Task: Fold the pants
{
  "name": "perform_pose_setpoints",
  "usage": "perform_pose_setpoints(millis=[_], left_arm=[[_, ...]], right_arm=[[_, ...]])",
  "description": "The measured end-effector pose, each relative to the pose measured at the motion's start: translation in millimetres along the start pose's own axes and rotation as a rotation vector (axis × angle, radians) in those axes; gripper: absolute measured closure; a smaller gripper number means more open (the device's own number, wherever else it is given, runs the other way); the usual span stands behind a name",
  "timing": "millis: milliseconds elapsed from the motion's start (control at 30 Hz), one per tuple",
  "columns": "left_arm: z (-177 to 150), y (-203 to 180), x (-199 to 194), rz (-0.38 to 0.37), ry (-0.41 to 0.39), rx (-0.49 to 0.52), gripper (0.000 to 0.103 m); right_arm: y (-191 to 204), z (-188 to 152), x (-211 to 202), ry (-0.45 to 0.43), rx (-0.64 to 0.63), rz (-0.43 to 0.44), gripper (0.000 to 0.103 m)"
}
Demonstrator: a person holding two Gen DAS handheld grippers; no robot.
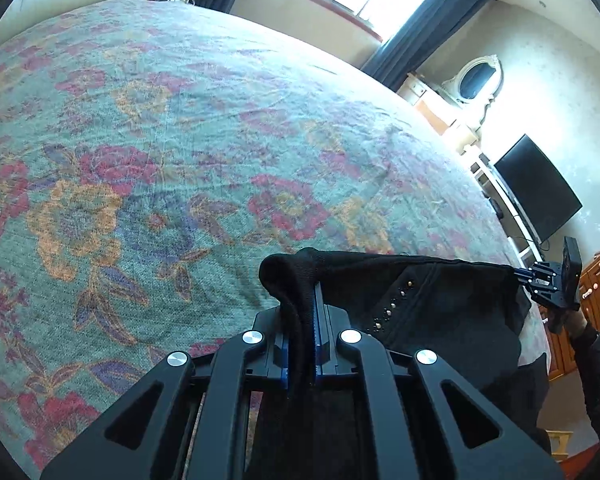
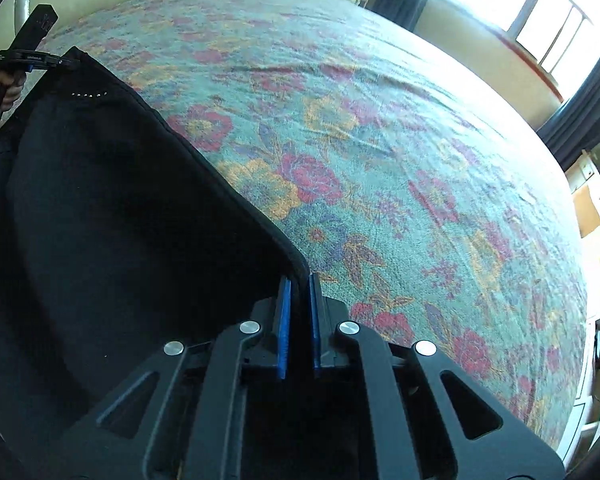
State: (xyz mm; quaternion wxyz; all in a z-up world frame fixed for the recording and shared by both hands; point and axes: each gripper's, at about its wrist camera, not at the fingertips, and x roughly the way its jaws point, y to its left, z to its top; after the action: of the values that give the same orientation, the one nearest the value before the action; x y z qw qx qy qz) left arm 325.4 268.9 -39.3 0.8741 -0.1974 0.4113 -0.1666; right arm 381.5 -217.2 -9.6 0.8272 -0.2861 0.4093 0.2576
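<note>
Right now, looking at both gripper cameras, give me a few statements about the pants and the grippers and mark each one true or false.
1. The left gripper is shut on the black pants. True.
2. The right gripper is open and holds nothing. False: it is shut on the pants' edge.
3. The pants lie neatly folded on the floral bedspread. False: they are stretched between the two grippers.
4. A row of small metal studs shows on the pants. True.

No readable text anywhere; the left gripper (image 2: 66,62) body carries a small pale marking in the right wrist view, too small to read.
</note>
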Motion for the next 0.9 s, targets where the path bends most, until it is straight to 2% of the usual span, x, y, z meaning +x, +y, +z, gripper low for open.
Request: perform_pose_setpoints(millis=[167,267,367,433,533,567,600,633,667,733,833,900], left_arm=[[-21.8,-25.3,-54.0,-0.109,-0.102,0.021,0.095],[-49.4,-33.4,-87.5,-0.149,-0.139,0.008,0.095],[-89.1,-33.7,-115.4,-0.175,-0.142,-0.017,0.095],[-117.8,-33.4,-123.0,-0.16,-0.1,-0.027,0.092],[-159.1,-32.6,-122.0,-0.067,-0.003,-0.034,0.083],[-169.0,-32.7,-120.9,-0.036,0.021,-0.043,0.078],[-179.6,-32.2,-122.4,-0.008,0.035,-0.06,0.068],[-188.2,-28.9,-126.9,0.013,0.033,-0.088,0.061],[-196.1,-27.6,-133.5,0.028,0.013,-0.128,0.044],[-207.5,-24.1,-147.9,-0.011,-0.063,-0.233,0.033],[-218.9,-27.3,-159.2,-0.068,-0.146,-0.372,0.031],[-221.9,-33.1,-155.3,-0.07,-0.18,-0.437,0.027]], right_arm=[[42.0,-38.9,-77.0,-0.129,-0.052,-0.135,0.095],[76.8,-73.4,-115.4,-0.17,-0.062,-0.169,0.095],[115.1,-114.3,-137.5,-0.166,-0.086,-0.184,0.094],[138.1,-137.2,-138.8,-0.134,-0.083,-0.15,0.094],[165.4,-160.0,-126.9,-0.056,-0.083,-0.095,0.091],[171.3,-164.2,-122.3,-0.027,-0.074,-0.082,0.09],[175.3,-167.4,-120.9,-0.013,-0.058,-0.072,0.086],[175.8,-169.3,-121.5,-0.005,-0.023,-0.052,0.08],[173.2,-169.9,-124.8,-0.011,0.041,-0.023,0.074],[160.0,-172.1,-132.1,-0.038,0.244,0.081,0.041],[130.8,-188.7,-133.5,-0.078,0.645,0.281,0.038],[118.0,-206.0,-127.5,-0.104,0.888,0.382,0.038]])
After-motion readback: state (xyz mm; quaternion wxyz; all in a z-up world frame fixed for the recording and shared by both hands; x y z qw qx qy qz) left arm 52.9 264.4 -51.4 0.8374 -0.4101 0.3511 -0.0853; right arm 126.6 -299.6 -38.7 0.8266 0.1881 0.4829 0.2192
